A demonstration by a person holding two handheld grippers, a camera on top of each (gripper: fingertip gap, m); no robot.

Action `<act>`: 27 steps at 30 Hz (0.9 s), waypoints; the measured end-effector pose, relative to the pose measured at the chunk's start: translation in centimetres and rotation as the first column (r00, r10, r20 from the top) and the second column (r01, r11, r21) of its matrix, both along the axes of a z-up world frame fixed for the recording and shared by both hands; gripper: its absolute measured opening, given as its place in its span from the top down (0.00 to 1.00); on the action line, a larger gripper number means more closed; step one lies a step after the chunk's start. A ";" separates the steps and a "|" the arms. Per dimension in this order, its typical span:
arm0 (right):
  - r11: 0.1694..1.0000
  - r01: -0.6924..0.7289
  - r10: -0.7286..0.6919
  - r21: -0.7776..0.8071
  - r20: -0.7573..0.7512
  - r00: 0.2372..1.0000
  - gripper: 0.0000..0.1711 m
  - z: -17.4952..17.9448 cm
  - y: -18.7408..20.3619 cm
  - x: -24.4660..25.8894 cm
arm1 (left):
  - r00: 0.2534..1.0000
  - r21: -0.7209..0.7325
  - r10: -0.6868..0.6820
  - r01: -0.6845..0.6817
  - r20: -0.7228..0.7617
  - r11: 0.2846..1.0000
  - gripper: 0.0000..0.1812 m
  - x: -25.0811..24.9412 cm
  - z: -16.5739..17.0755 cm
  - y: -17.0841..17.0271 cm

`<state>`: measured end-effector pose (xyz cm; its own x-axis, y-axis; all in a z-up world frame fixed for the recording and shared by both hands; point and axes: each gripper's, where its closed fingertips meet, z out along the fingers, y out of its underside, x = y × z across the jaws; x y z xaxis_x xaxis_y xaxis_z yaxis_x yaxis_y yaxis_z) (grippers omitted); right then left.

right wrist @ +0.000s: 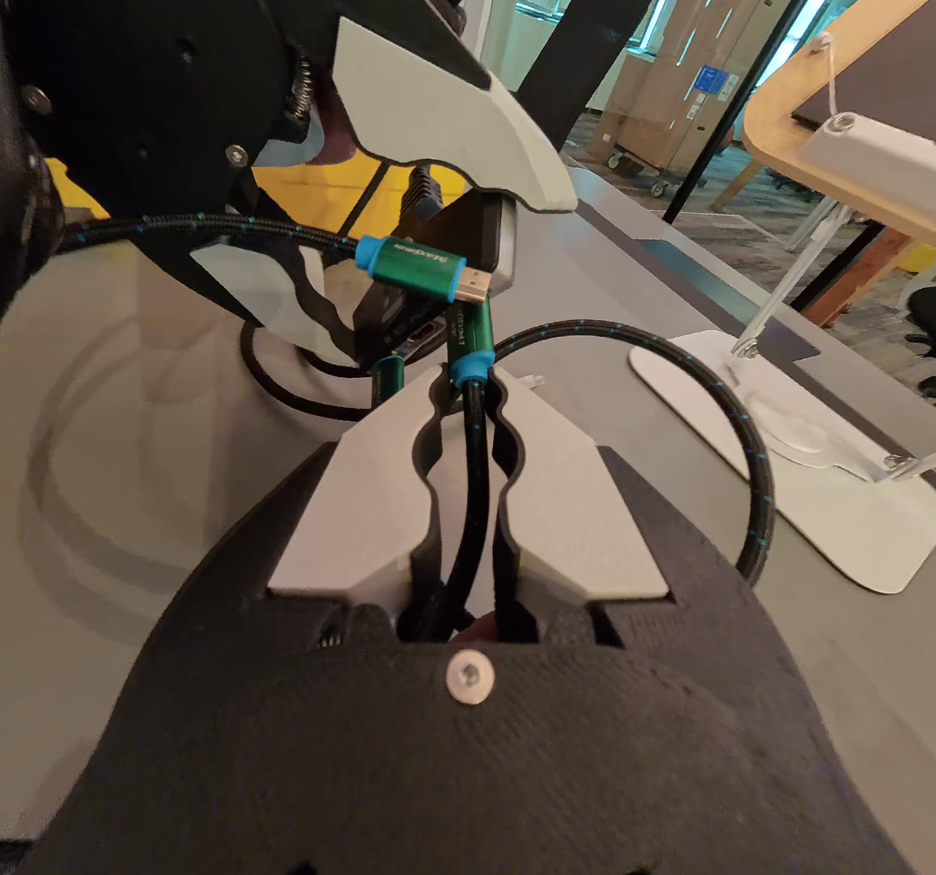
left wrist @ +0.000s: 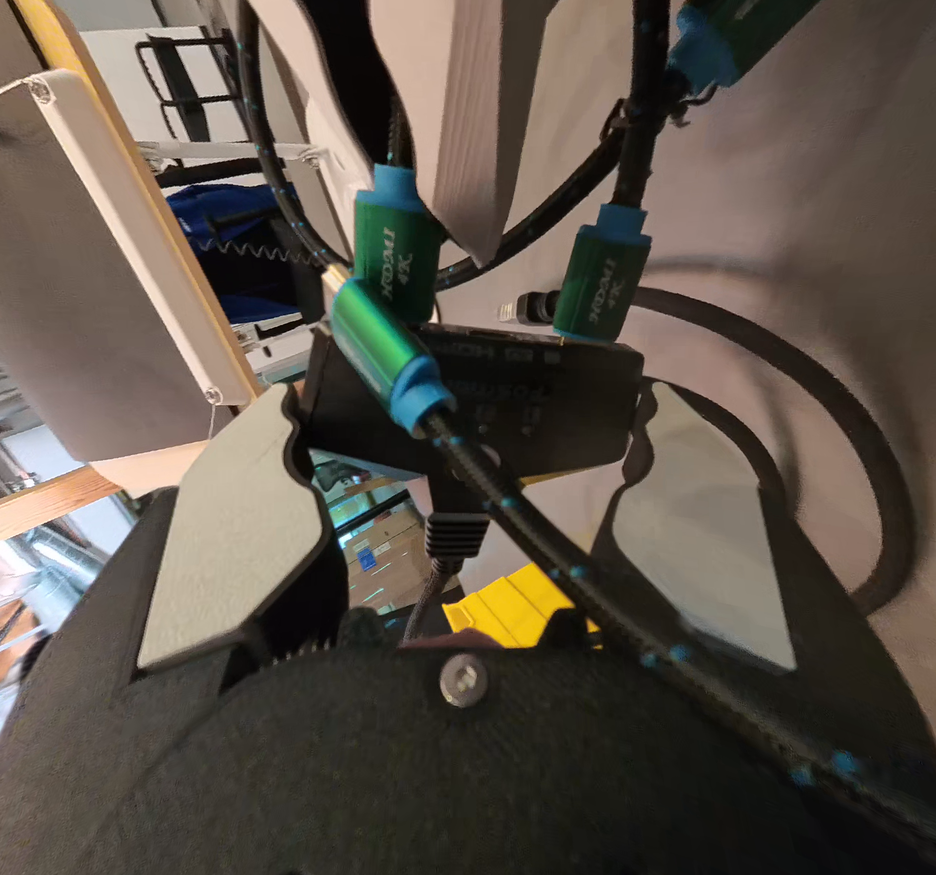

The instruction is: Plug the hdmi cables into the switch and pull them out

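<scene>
My left gripper (left wrist: 468, 410) is shut on the black HDMI switch (left wrist: 506, 395) and holds it by its two ends above the grey table. My right gripper (right wrist: 468, 379) is shut on a braided HDMI cable (right wrist: 473, 445) just behind its green plug (right wrist: 471, 331), which points into the switch (right wrist: 456, 238). The plug's tip is hidden, so I cannot tell how deep it sits. In the left wrist view this plug (left wrist: 395, 253) sits at the switch's far edge, with a second green plug (left wrist: 602, 283) to its right. A loose third plug (left wrist: 377, 344) hangs across the switch, gold tip bare.
A white stand base (right wrist: 759, 471) sits on the table (right wrist: 633, 293) to the right. A wood-edged panel (left wrist: 167, 222) rises at the left. A thick black cable (left wrist: 861, 445) loops on the table under the switch. A fourth green plug (left wrist: 759, 0) lies farther off. The tips of one gripper are about 5 cm away from the tips of the other.
</scene>
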<state>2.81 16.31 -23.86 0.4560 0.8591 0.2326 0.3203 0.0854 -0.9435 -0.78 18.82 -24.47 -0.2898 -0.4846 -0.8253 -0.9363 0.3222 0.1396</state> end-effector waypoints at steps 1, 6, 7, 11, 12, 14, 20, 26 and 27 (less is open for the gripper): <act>1.000 0.014 -0.014 0.021 -0.002 1.000 0.93 0.2 0.1 0.1 | 1.000 -0.024 0.007 -0.007 0.006 1.000 0.34 0.0 -0.1 0.0; 0.983 0.090 -0.095 0.161 0.023 0.995 0.85 1.4 0.9 1.1 | 0.998 -0.180 0.060 -0.055 0.024 0.982 0.34 -0.4 -0.7 -0.2; 0.974 0.111 -0.119 0.197 0.029 0.992 0.85 1.7 1.1 1.3 | 0.997 -0.210 0.075 -0.068 0.026 0.975 0.34 -0.6 -0.7 -0.2; 0.935 0.224 -0.212 0.275 -0.071 0.975 0.85 4.2 1.8 3.0 | 0.991 -0.322 0.126 -0.106 0.041 0.941 0.35 -1.2 -0.9 0.0; 0.924 0.272 -0.245 0.269 -0.131 0.961 0.85 5.2 2.2 4.0 | 0.989 -0.343 0.139 -0.112 0.054 0.933 0.34 -1.3 -0.8 0.1; 0.912 0.342 -0.292 0.226 -0.228 0.929 0.86 6.4 3.0 5.8 | 0.982 -0.373 0.175 -0.137 0.070 0.918 0.34 -2.0 -0.8 0.8; 0.919 0.379 -0.335 0.107 -0.295 0.895 0.91 6.5 4.0 7.9 | 0.947 -0.490 0.278 -0.170 0.158 0.855 0.35 -2.5 -0.5 1.5; 0.913 0.392 -0.402 -0.111 -0.409 0.819 0.92 6.0 5.4 10.4 | 0.893 -0.620 0.377 -0.154 0.247 0.770 0.35 -2.4 0.8 1.9; 0.917 0.375 -0.397 -0.137 -0.409 0.821 0.92 5.7 5.5 10.4 | 0.883 -0.639 0.392 -0.148 0.259 0.755 0.35 -2.4 1.2 2.0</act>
